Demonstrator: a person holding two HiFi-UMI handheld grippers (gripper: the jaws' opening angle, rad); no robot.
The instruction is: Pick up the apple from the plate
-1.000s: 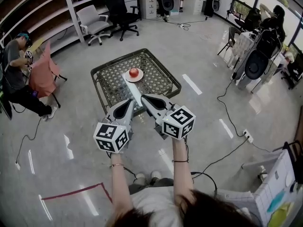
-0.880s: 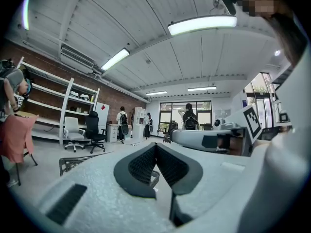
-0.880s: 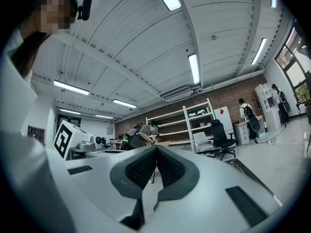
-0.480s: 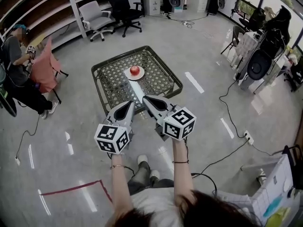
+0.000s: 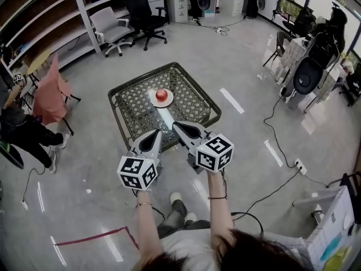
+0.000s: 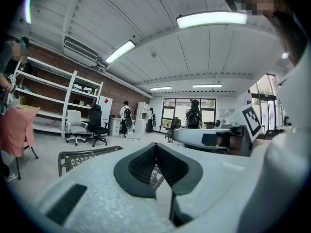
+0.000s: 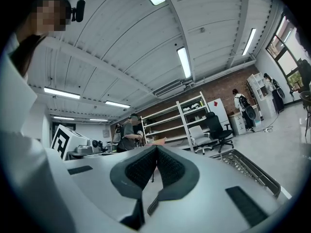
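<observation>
A red apple [image 5: 162, 94] sits on a white plate [image 5: 153, 101] at the middle of a low table with a dark lattice frame [image 5: 129, 95]. Both grippers hover side by side over the table's near edge, well short of the plate. My left gripper [image 5: 156, 134] has its jaws together with nothing between them; its tips [image 6: 155, 147] meet in the left gripper view. My right gripper [image 5: 176, 125] is likewise shut and empty, its tips [image 7: 156, 149] pressed together. The apple shows in neither gripper view.
Office chairs [image 5: 141, 10] and shelving [image 5: 45, 21] stand beyond the table. A person [image 5: 22, 123] sits at the left beside a pink-draped chair [image 5: 49, 89]. More people and equipment [image 5: 307, 66] are at the right. Cables [image 5: 276, 117] trail over the floor; red tape [image 5: 96, 233] marks it near me.
Both grippers have moved forward and a little lower toward the table, staying shut. The person at the left has shifted and bent lower. The apple has not moved.
</observation>
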